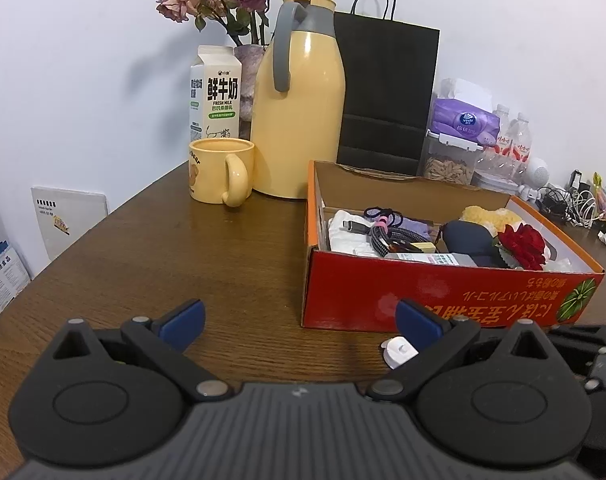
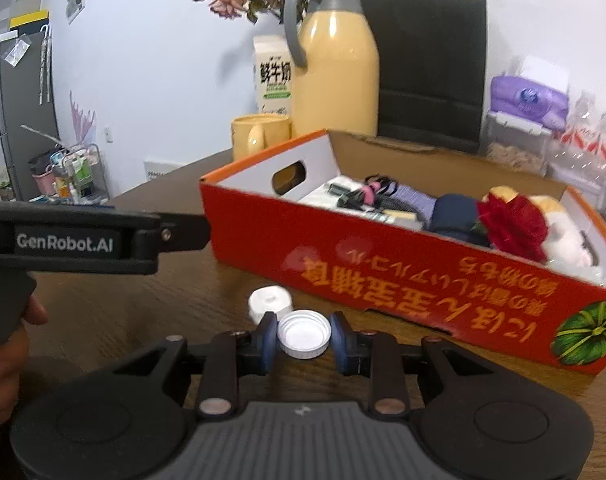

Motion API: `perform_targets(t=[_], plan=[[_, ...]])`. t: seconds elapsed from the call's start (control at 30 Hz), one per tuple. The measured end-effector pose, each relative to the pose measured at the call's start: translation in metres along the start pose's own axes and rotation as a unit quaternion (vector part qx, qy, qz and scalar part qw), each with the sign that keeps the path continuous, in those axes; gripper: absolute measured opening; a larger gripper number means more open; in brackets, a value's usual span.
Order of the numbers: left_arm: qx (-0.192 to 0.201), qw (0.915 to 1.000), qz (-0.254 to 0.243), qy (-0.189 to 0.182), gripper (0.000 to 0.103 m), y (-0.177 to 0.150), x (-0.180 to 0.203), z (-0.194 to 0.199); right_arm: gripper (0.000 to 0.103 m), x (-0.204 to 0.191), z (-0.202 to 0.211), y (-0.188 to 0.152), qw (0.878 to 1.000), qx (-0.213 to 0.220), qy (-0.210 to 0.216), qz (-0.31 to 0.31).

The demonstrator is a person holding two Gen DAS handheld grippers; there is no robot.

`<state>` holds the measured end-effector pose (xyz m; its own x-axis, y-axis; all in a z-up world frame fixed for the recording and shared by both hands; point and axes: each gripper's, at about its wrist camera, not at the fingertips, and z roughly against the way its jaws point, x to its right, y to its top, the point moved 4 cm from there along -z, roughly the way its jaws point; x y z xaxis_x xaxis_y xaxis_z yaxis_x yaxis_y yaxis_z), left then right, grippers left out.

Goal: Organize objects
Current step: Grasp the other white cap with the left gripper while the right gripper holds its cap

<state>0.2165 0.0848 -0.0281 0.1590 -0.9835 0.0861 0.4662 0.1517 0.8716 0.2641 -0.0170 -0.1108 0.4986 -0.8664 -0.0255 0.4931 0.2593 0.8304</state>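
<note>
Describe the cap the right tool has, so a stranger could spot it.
Find the red cardboard box on the wooden table. Two white caps lie before its near wall. Yours is the open-side-up cap clamped in the right tool; the other white cap lies free.

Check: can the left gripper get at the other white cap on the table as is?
Probably yes. The left gripper is open over bare table, and the second cap lies loose in front of the box. But the right gripper, shut on the first cap, crowds it.
</note>
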Motion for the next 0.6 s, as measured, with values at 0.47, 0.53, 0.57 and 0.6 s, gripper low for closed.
perform_targets(t=[0.47,0.53,0.57,0.6], plan=[[-0.033,0.9993,-0.015,0.005,0.103,-0.007,0.008,-0.015,0.027,0.048,0.024,0.002,0.998,0.045,-0.045,-0.027],[-0.038,0.9991,-0.018,0.004,0.103,-0.008,0.011,-0.016,0.027,0.055,0.028,0.0,0.997,0.048,-0.05,-0.029],[-0.041,0.999,-0.02,0.003,0.103,-0.009,0.013,-0.018,0.027,0.059,0.03,-0.001,0.997,0.05,-0.052,-0.03],[-0.045,0.9987,-0.023,0.002,0.103,-0.01,0.016,-0.019,0.027,0.063,0.032,-0.002,0.997,0.051,-0.054,-0.031]])
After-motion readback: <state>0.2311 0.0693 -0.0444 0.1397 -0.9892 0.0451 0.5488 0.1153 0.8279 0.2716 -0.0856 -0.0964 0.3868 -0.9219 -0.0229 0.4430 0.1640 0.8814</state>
